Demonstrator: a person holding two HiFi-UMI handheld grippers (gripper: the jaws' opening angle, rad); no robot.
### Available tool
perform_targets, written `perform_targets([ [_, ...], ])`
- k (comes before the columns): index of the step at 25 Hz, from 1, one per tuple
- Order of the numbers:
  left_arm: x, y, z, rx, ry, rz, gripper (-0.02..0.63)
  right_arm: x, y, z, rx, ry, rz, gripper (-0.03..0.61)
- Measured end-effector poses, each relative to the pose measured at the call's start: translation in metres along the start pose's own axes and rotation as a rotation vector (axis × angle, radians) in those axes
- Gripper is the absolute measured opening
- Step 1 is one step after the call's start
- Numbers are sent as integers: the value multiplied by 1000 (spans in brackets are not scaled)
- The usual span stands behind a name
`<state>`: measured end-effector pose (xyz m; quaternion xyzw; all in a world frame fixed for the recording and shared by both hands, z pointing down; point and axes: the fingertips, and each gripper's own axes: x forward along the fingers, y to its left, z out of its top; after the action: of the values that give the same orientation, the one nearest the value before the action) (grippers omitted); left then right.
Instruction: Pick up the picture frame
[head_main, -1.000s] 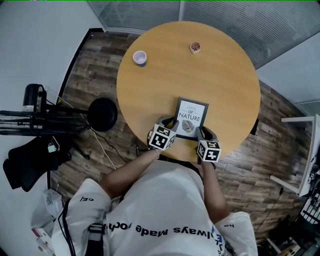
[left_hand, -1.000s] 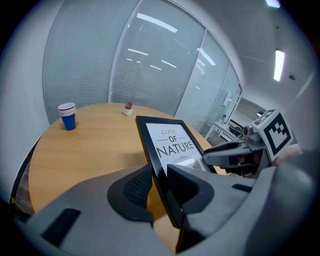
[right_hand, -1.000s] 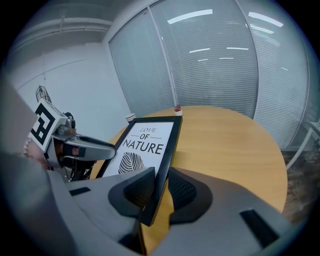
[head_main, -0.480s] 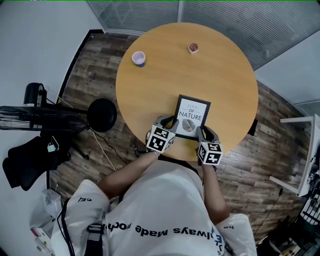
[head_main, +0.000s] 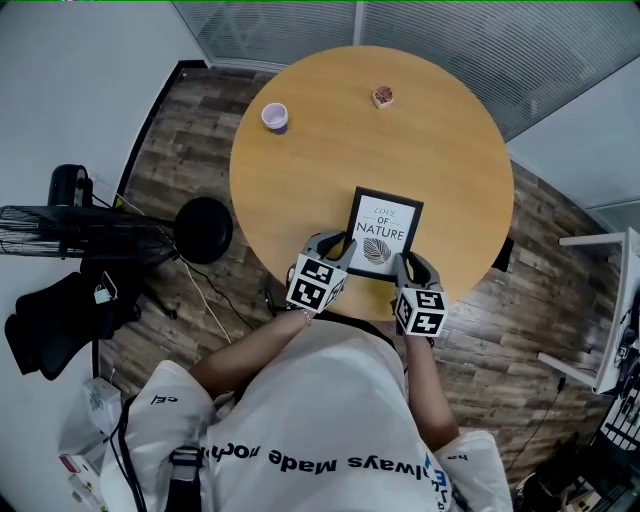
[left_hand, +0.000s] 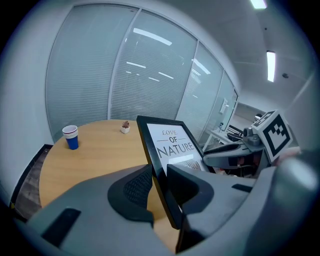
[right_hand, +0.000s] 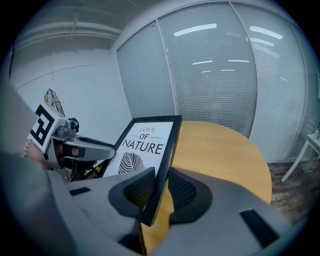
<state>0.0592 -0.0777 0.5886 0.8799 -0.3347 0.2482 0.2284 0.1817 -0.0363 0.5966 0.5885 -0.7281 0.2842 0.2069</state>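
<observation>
Both grippers and the picture frame (head_main: 384, 228) sit a little closer to the head camera than a second ago, the marker cubes larger and nearer the person's chest, so the frame has come up off the desk (head_main: 440, 150). The left gripper (head_main: 338, 247) pinches the frame's left edge near the bottom corner; in the left gripper view its jaws press on the black moulding from front and back (left_hand: 160, 176). The right gripper (head_main: 404, 264) pinches the right edge near its bottom corner, pads tight on either face (right_hand: 161, 192). Between them the frame hangs over the near part of the round desk, print side up, with "LOVE OF NATURE" and a leaf drawing readable. In each gripper view the desk's wood shows below the frame's lower corner.

Well apart, toward the desk's far side, stand a paper cup (head_main: 275, 116) on the left and a small potted plant (head_main: 382, 96) further right. A fan (head_main: 70, 232) stands on the plank floor (head_main: 190, 150) to the left of the desk.
</observation>
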Motion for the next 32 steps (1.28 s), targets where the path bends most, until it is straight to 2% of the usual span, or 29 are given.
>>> perform_targets([
  [32, -70, -25, 77, 14, -179, -25, 101, -62, 19, 71, -20, -131, 7, 97],
])
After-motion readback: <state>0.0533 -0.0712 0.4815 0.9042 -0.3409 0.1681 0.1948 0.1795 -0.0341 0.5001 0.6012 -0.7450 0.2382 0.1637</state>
